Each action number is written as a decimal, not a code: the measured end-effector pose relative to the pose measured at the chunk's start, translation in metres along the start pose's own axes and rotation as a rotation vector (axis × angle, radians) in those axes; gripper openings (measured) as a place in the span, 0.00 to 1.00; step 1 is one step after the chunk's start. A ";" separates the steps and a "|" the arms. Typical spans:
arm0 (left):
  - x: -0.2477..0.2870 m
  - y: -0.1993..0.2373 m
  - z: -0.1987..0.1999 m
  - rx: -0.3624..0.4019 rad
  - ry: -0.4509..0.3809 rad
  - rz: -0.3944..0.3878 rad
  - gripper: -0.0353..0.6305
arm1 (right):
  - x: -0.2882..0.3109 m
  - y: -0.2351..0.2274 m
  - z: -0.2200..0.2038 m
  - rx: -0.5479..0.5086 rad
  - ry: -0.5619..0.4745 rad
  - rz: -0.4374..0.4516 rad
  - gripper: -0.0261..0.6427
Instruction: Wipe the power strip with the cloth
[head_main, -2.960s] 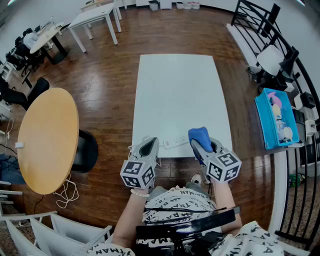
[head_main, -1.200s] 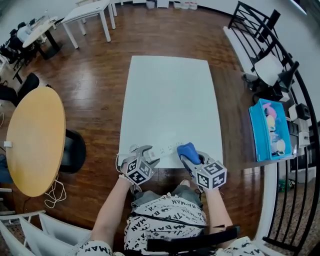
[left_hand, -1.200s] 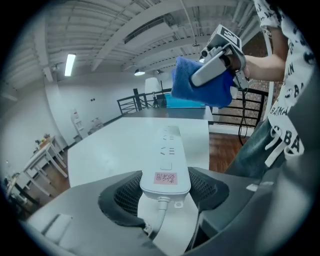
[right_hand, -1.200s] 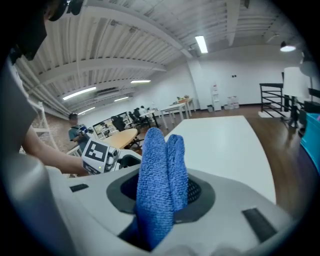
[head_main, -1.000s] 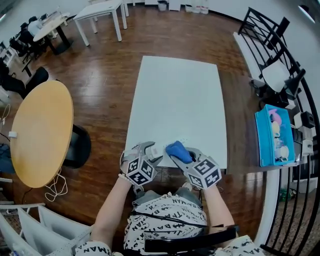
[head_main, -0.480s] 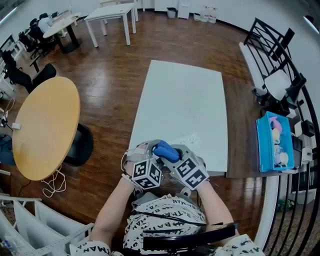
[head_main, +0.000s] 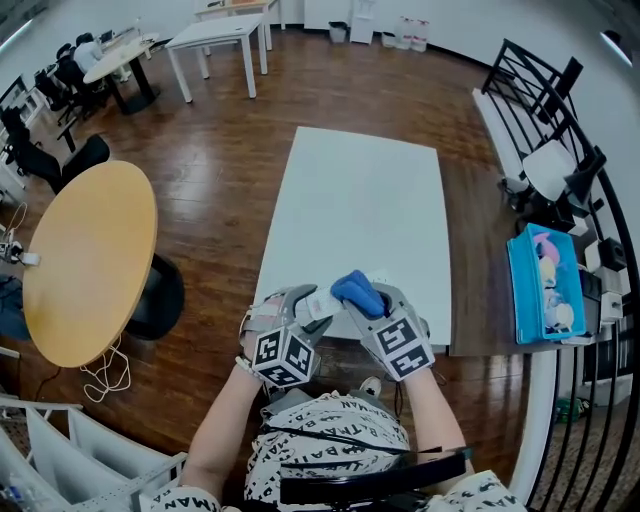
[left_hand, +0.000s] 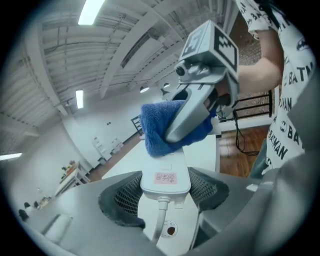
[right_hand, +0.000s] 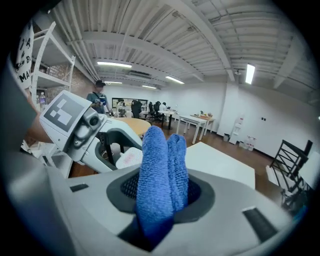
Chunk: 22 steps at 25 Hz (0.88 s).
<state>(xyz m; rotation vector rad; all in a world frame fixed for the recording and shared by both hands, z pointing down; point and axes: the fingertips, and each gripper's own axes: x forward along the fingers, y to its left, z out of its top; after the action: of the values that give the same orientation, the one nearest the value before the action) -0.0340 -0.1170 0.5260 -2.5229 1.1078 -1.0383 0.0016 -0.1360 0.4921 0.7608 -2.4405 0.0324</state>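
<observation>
My left gripper (head_main: 300, 308) is shut on a white power strip (head_main: 317, 302) and holds it lifted above the near edge of the white table (head_main: 360, 200). In the left gripper view the strip (left_hand: 165, 177) sits between the pads (left_hand: 122, 197), with a pink label on top and its cord running toward the camera. My right gripper (head_main: 368, 300) is shut on a folded blue cloth (head_main: 355, 290). It presses the cloth (left_hand: 156, 129) onto the strip's far part. From the right gripper view the cloth (right_hand: 161, 175) fills the jaws, with the left gripper (right_hand: 85, 130) and the strip (right_hand: 129, 157) just behind it.
A round wooden table (head_main: 90, 260) stands to the left, with a black stool beside it. To the right sit a blue bin (head_main: 545, 285) and black railings. White desks (head_main: 215, 35) stand at the back, and my torso is just below the grippers.
Both grippers have risen from the table's near edge, and the left one lifted the power strip. The cloth came over the strip at the left gripper, then slid right along it.
</observation>
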 end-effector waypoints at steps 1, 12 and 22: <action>-0.003 0.001 0.000 -0.006 -0.006 0.000 0.48 | -0.004 -0.012 -0.004 0.009 0.002 -0.029 0.24; -0.009 0.002 -0.002 -0.043 -0.023 -0.008 0.48 | -0.043 -0.110 -0.057 0.132 0.041 -0.247 0.24; 0.002 -0.002 0.002 -0.026 -0.015 -0.022 0.48 | -0.027 -0.072 -0.044 0.073 0.051 -0.169 0.24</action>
<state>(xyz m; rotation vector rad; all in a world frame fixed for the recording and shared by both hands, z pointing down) -0.0307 -0.1178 0.5265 -2.5644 1.0996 -1.0154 0.0806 -0.1743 0.5042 0.9842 -2.3296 0.0759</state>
